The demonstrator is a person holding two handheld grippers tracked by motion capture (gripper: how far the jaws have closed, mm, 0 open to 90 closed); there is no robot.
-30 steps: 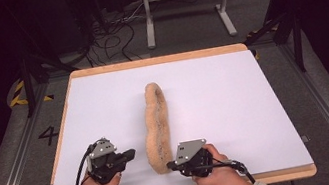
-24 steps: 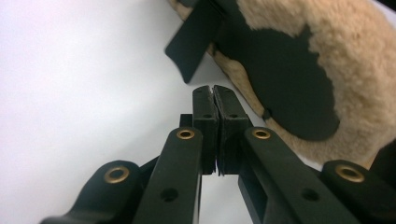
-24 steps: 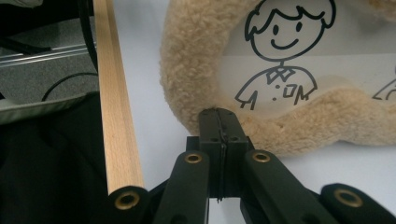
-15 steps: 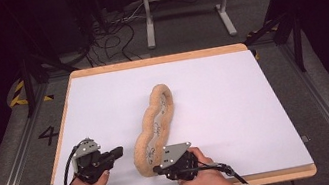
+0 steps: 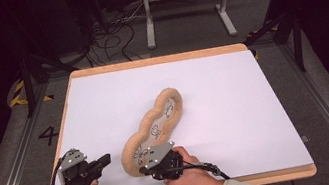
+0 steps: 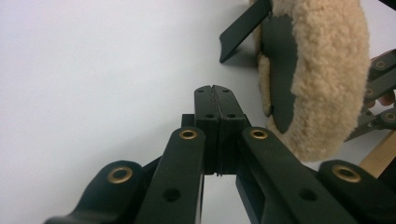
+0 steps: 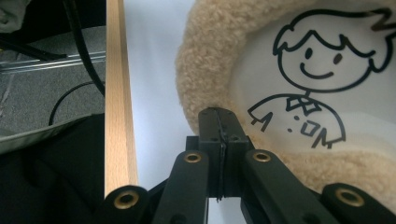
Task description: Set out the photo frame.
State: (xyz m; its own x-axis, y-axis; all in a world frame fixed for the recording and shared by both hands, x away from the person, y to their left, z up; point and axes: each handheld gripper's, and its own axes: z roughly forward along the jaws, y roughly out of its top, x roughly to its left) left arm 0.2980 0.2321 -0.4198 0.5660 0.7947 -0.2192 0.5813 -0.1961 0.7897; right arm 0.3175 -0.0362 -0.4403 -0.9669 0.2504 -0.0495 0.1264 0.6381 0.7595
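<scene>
Resting place: white table top (image 5: pixel 256 107) with a wooden rim (image 5: pixel 157 60) — broad and flat, which suits spreading a soft thing out on it.
Task item: long fleece-edged cushion (image 5: pixel 153 130), lying slantwise from the near centre toward the middle of the table, its near end just beside the front rim.
Cushion look: tan curly-pile border in a lobed outline; pale smooth inner panel printed with black line-drawn cartoon children (image 7: pixel 308 93) — printed side faces up.
Right gripper (image 5: pixel 146 169): jaws fully closed, tips at the cushion's near end against the pile; whether any fleece is pinched I cannot tell.
Left gripper (image 5: pixel 105 159): jaws fully closed, nothing between them, just left of the cushion — apart from it.
</scene>
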